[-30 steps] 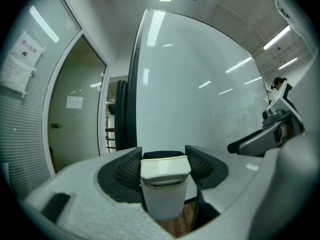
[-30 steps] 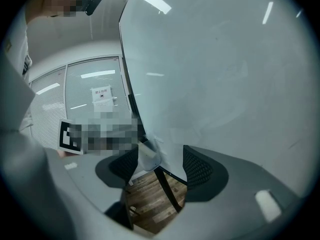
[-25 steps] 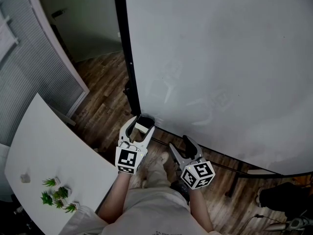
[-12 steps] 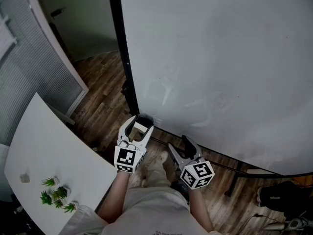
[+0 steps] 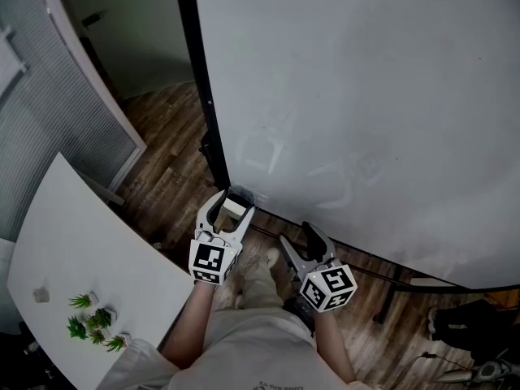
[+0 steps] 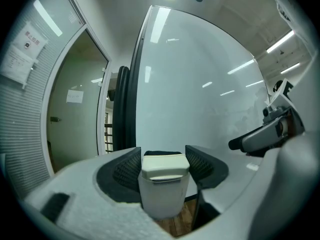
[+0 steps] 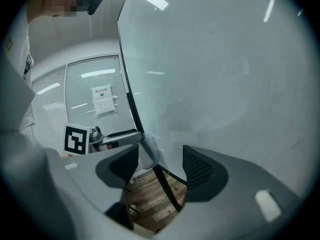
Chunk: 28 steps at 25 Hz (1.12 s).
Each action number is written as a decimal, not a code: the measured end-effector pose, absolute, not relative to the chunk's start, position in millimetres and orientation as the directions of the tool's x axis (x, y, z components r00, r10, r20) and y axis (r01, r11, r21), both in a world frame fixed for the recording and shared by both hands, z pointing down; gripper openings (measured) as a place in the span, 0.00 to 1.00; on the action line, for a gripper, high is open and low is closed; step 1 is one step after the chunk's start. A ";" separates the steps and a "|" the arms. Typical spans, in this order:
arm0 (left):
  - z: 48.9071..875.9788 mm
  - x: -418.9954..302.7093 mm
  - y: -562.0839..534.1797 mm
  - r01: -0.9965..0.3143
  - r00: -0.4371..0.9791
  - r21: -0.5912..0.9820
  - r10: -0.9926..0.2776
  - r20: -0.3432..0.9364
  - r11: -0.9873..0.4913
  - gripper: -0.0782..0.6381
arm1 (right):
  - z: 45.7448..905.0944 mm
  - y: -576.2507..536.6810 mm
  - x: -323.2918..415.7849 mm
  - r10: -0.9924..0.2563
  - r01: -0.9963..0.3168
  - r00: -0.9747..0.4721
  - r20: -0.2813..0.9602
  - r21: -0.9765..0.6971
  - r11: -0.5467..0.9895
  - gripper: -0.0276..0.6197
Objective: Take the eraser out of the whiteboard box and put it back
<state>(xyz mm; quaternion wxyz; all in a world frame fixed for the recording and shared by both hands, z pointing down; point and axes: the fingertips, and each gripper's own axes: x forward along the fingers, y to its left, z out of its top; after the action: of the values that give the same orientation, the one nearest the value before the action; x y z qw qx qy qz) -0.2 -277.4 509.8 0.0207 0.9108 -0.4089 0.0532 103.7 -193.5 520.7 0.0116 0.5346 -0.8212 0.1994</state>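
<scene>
Two tools up at the lower left corner of the large white whiteboard point(image 5: 366, 96), above the dark wood-plank floor point(image 5: 166, 157). Jaws of the left hand-held gripper point(image 5: 236, 201) closed on the blocky eraser point(image 6: 165, 166) with cream plastic top and black felt edge, ribbed pads against its two sides, standing fairly wide for the block's breadth. Beside it, the right hand-held gripper point(image 7: 160, 165) spread open and empty, only floor and the board's dark frame between its pads. Eraser right at the board's corner, by a pale grey holder point(image 7: 149, 153) fixed there, most likely the whiteboard box; cannot tell whether seated in it or lifted clear. Judged step: moving the eraser at the box mouth, either out or back in. To do it well: squeeze evenly and firmly on the flat sides, no tighter than needed, guarding against smooth plastic sliding under a skewed grip. Travel straight along the box's opening, block level, felt edge off the board to avoid smearing or snagging. For the return, line the block up square over the mouth, lower until seated on the bottom, and only then part the jaws. Leave the right hand-held gripper out of the path, ready to steady the box in case of wobble.
</scene>
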 end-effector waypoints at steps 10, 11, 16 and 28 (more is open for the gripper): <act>483.5 -7.0 -269.5 -0.749 0.663 0.024 -0.748 0.036 -0.663 0.50 | 514.9 -192.9 102.2 -0.876 -0.883 -0.430 0.219 -0.306 0.357 0.47; 477.0 -7.3 -267.0 -0.747 0.665 0.025 -0.746 0.020 -0.665 0.50 | 512.8 -192.4 101.9 -0.878 -0.884 -0.428 0.214 -0.302 0.358 0.47; 454.3 -9.4 -249.2 -0.734 0.678 0.021 -0.735 -0.031 -0.679 0.47 | 496.7 -184.4 100.1 -0.896 -0.891 -0.413 0.164 -0.280 0.359 0.43; 432.6 -30.2 -218.0 -0.750 0.659 0.009 -0.749 -0.069 -0.661 0.22 | 466.8 -159.5 100.4 -0.911 -0.893 -0.404 0.077 -0.248 0.375 0.18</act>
<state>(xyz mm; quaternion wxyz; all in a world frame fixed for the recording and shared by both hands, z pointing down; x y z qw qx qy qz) -30.2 -218.0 432.6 -0.0101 0.9108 -0.4114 -0.0334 100.4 -159.5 466.8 -0.0363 0.5445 -0.8285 0.1256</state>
